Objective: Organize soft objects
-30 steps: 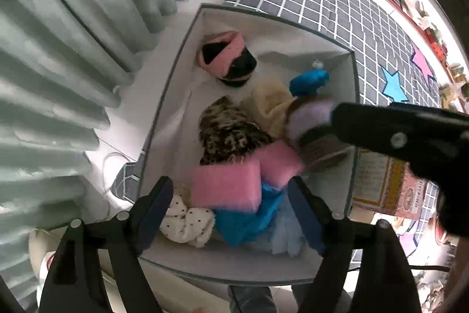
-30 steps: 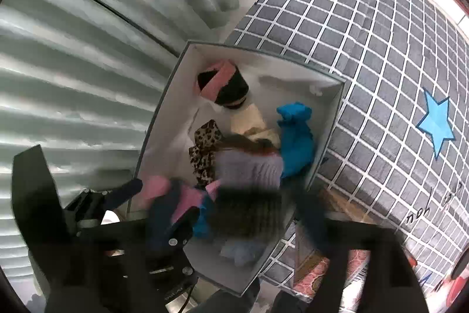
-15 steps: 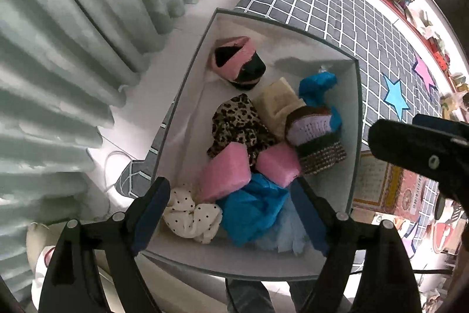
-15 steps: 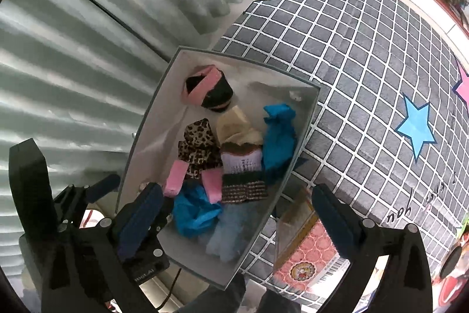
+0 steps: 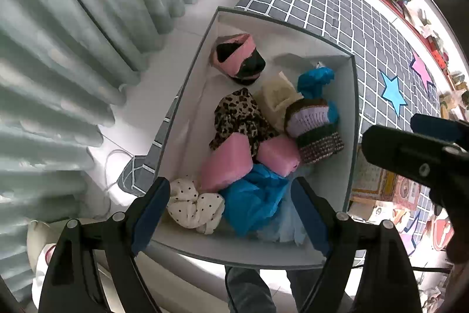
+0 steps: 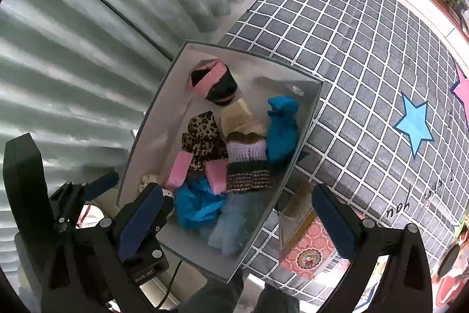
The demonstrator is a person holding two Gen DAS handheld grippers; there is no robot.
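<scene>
Both tongs hang above a white-lined storage box (image 5: pixel 187 96) that stands on a grey checked mat (image 6: pixel 366 55) beside pale green curtains (image 5: pixel 73 34). The left tongs (image 5: pixel 231 213) are spread wide with nothing between the fingers, over the near end of the box. The right tongs (image 6: pixel 237 222) are likewise wide apart and empty, over the box's near right rim. Inside the box lie the soft things: a pink-and-black rolled hat (image 5: pixel 237 60) at the far end, a leopard-print cloth (image 5: pixel 237 113) near the middle, a cream piece (image 5: pixel 275 99) just beside it, and a lilac-and-brown knitted hat (image 5: pixel 310 131) touching the right wall. 2 pink foam pieces (image 5: pixel 225 166) rest against the leopard cloth, a crumpled blue cloth (image 5: pixel 252 201) sits below them, and a white polka-dot cloth (image 5: pixel 196 207) lies in the near left corner. A second blue item (image 6: pixel 281 131) lies along the right wall.
</scene>
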